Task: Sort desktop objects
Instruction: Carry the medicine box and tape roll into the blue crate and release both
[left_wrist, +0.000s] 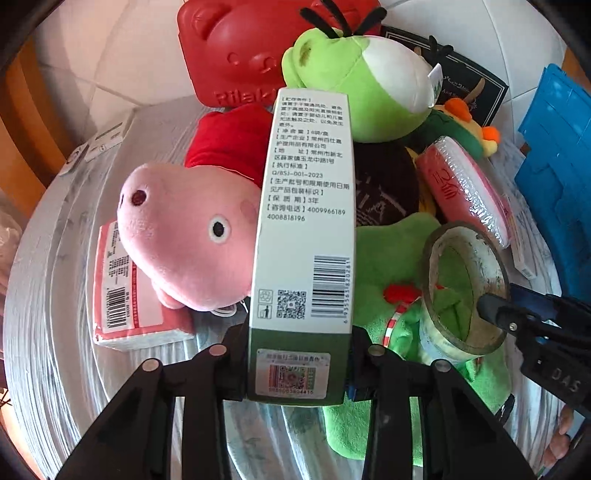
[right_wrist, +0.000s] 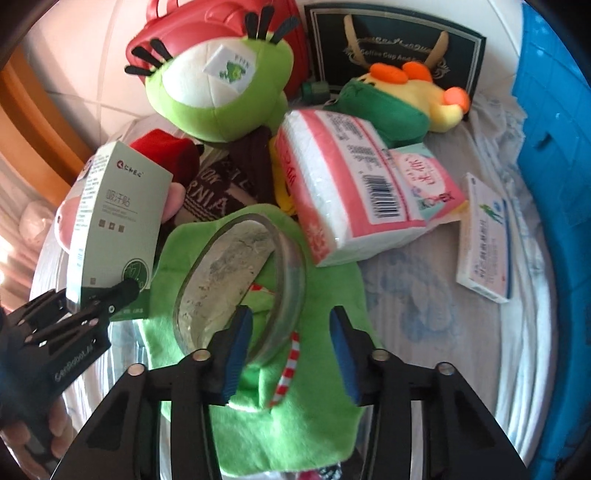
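My left gripper (left_wrist: 299, 369) is shut on the low end of a tall white-and-green carton (left_wrist: 306, 221), which stands upright above a pink pig plush (left_wrist: 184, 236). In the right wrist view the same carton (right_wrist: 114, 229) is at the left, with a black fingertip (right_wrist: 125, 290) on it. My right gripper (right_wrist: 291, 350) is open and straddles the near wall of a clear tape roll (right_wrist: 240, 273). Its left blue pad (right_wrist: 236, 350) is inside the ring, and its right pad stands clear of the outer face. The roll lies on a flat green plush (right_wrist: 295, 406).
A green frog plush (right_wrist: 218, 85), a red bear-shaped case (left_wrist: 236, 48), a pink tissue pack (right_wrist: 351, 192), a yellow-and-green duck plush (right_wrist: 413, 99) and a dark gift box (right_wrist: 395, 44) crowd the back. A medicine box (right_wrist: 484, 240) lies right, by a blue crate (right_wrist: 554, 147).
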